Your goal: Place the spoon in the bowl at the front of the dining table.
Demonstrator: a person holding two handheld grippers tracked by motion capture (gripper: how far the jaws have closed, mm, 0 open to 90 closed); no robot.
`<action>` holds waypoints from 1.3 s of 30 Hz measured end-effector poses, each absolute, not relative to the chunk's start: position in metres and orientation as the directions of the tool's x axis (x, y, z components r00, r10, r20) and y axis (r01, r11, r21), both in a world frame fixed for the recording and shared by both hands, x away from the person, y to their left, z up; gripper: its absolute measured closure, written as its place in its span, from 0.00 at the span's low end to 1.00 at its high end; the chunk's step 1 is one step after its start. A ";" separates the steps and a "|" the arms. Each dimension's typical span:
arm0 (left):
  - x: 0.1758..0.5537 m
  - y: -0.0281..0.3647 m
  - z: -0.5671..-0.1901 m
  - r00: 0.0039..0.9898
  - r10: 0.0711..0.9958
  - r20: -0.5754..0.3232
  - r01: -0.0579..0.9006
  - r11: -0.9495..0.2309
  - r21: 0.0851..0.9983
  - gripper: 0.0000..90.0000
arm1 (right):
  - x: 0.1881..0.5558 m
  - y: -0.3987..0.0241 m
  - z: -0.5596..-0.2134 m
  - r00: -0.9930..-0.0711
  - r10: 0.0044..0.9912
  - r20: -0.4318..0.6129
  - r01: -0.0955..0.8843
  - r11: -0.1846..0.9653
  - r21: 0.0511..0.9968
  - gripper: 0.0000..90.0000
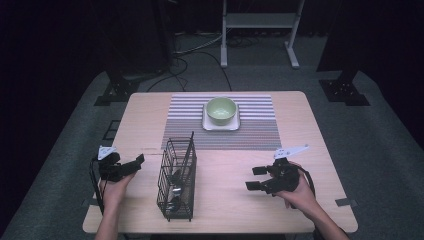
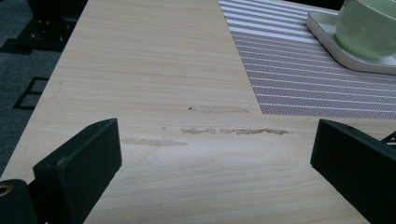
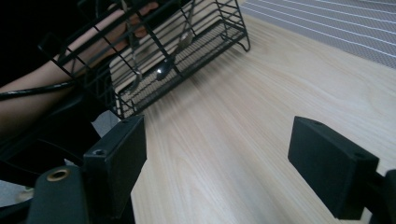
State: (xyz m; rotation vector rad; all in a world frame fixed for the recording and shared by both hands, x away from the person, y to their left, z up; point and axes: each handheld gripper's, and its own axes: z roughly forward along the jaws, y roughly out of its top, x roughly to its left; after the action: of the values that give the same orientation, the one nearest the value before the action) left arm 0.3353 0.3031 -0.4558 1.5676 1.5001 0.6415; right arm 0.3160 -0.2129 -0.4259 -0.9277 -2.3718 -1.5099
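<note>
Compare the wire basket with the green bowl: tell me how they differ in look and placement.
The wire basket is black open mesh, tall and boxy; the green bowl is solid, pale and round. The wire basket stands straight on the bare wooden table near the person; the green bowl sits on a white square plate on the striped mat, farther back. The wire basket holds metal cutlery; the green bowl looks empty. Both stand upright.

Worktop [image 1: 300,130]: pale wood grain, a few darker scuff streaks [image 2: 233,131] near the mat. Placemat [image 1: 250,130]: fine grey-and-white stripes. Bowl [image 1: 221,110]: pale green, on a white square plate [image 1: 207,125]. Wire basket [image 1: 177,182]: black, with shiny silver cutlery [image 3: 161,70] inside. Left gripper [image 1: 131,163] and right gripper [image 1: 254,178]: black, jaws matte black, light grey top plates. Floor [image 1: 380,150]: grey carpet.
</note>
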 end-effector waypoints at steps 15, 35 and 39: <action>0.336 0.302 -0.456 0.146 0.972 -0.184 0.533 0.079 0.842 0.01 | 0.316 -0.188 -0.403 -0.822 0.355 0.446 0.554 0.316 0.770 0.20; 0.335 0.302 -0.457 0.142 0.973 -0.183 0.534 0.081 0.841 0.01 | 0.320 -0.168 -0.390 -0.830 0.324 0.454 0.551 0.348 0.758 0.19; 0.335 0.302 -0.457 0.140 0.973 -0.184 0.535 0.082 0.841 0.01 | 0.321 -0.164 -0.386 -0.835 0.316 0.450 0.544 0.356 0.760 0.19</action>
State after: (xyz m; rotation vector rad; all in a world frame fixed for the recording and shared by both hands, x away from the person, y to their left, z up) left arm 0.3355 0.3021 -0.4567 1.5675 1.5079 0.6498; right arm 0.3208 -0.1637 -0.3863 -0.7731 -2.3922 -1.4747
